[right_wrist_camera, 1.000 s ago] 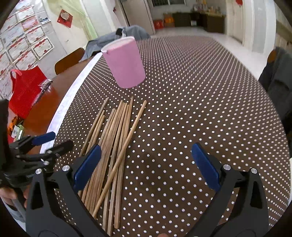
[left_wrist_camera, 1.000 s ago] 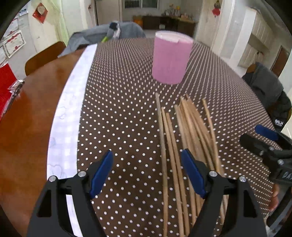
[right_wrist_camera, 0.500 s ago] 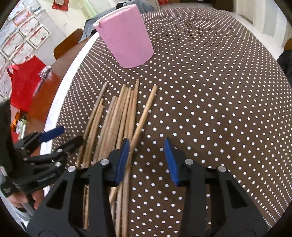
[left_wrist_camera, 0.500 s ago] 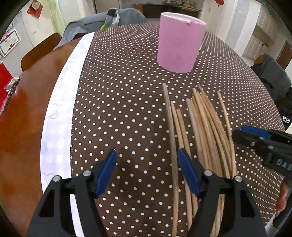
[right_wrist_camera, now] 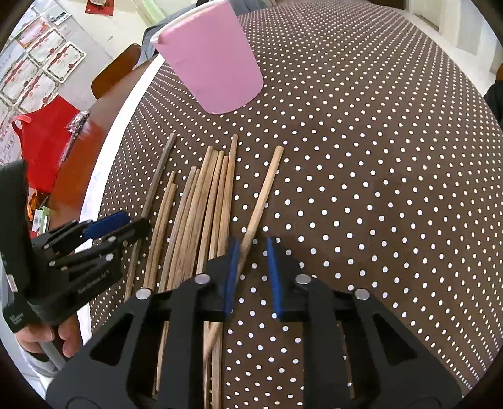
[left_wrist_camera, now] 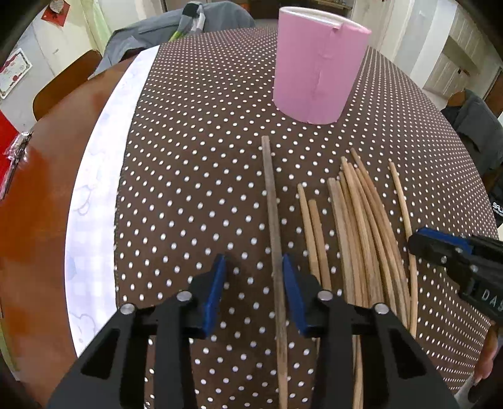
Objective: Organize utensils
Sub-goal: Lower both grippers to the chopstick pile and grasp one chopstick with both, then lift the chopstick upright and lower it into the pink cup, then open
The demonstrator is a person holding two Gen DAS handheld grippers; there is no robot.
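Note:
Several wooden chopsticks (left_wrist_camera: pixel 361 226) lie side by side on the brown dotted tablecloth; they also show in the right wrist view (right_wrist_camera: pixel 201 214). A pink cup (left_wrist_camera: pixel 317 63) stands upright beyond them, also in the right wrist view (right_wrist_camera: pixel 210 59). My left gripper (left_wrist_camera: pixel 253 289) is partly open, low over the cloth, with a darker chopstick (left_wrist_camera: pixel 273 220) between its jaws against the right pad. My right gripper (right_wrist_camera: pixel 251 277) is narrowly open around the rightmost chopstick (right_wrist_camera: pixel 261 198), which lies against its left pad. Each gripper shows in the other's view, the right one (left_wrist_camera: pixel 456 254) and the left one (right_wrist_camera: pixel 94 232).
A white strip (left_wrist_camera: pixel 94 188) borders the cloth at the left, with bare wooden table (left_wrist_camera: pixel 31 220) beyond. A red bag (right_wrist_camera: pixel 47 138) and a chair (right_wrist_camera: pixel 113 72) sit at the far left. A grey jacket (left_wrist_camera: pixel 176 28) lies behind the cup.
Both grippers have moved forward and down to the chopsticks and narrowed their jaws. The left now straddles the dark leftmost stick, the right the rightmost stick.

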